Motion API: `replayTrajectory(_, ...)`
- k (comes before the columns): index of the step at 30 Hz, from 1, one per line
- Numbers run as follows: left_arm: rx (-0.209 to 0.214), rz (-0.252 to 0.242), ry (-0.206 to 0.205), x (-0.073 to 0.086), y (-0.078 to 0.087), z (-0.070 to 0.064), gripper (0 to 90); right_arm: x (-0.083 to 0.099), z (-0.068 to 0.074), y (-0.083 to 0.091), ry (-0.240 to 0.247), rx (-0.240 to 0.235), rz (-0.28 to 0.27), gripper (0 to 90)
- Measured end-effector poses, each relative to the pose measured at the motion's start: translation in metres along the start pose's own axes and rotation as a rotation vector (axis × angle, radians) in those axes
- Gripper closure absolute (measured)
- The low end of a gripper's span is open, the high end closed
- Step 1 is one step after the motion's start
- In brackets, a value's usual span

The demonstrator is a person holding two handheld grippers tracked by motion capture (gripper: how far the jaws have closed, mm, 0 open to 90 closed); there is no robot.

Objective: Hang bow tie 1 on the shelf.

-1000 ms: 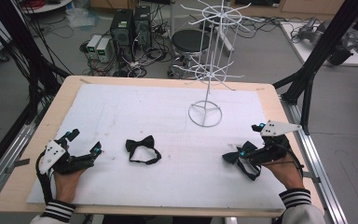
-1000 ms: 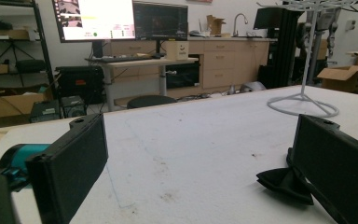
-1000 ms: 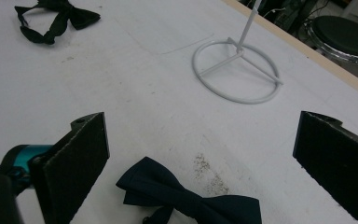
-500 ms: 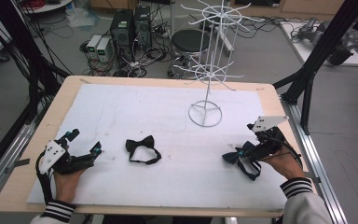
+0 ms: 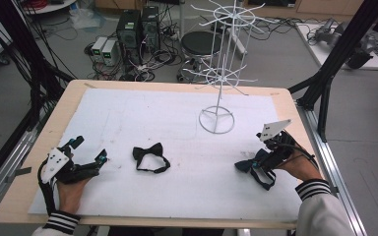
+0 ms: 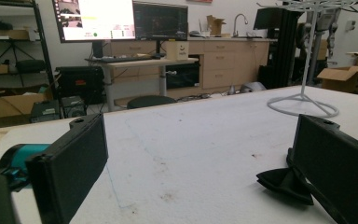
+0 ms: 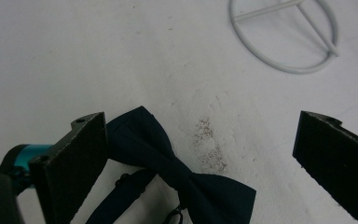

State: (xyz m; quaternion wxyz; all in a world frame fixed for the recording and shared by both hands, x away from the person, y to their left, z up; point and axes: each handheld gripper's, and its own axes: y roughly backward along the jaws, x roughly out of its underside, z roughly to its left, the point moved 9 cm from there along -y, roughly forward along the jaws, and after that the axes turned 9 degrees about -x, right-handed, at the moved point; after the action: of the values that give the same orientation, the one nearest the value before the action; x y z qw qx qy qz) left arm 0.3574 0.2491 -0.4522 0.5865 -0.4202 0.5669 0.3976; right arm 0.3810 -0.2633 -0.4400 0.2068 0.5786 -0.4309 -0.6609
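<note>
While the high view looks down, the left tool (image 5: 86, 162) rests on the counter (image 5: 177, 123) beside a black bow tie (image 5: 150, 158), and the right tool (image 5: 261, 164) hangs over a navy bow tie (image 5: 250, 167) near the wire rack (image 5: 219, 73). Left gripper view: jaws wide apart, black tie by the right jaw. Right gripper view: jaws spread, navy tie lying flat beneath them.
</note>
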Motion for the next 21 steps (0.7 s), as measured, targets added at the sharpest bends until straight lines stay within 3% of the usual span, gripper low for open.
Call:
replayTrajectory(11,-0.001,0.0,0.0,0.0,0.0,0.0,4.2,0.012,-0.001,-0.011,-0.001,-0.078,0.073,3.1)
replayTrajectory(15,0.0,0.0,0.0,0.0,0.0,0.0,4.2,0.018,-0.003,-0.015,0.002,-0.087,0.102,3.2)
replayTrajectory(19,0.0,0.0,0.0,0.0,0.0,0.0,4.2,0.02,-0.001,-0.019,0.01,-0.125,0.112,3.3)
replayTrajectory(21,0.0,0.001,0.0,0.0,0.0,0.0,4.2,0.023,0.002,-0.022,0.026,-0.157,0.149,5.4)
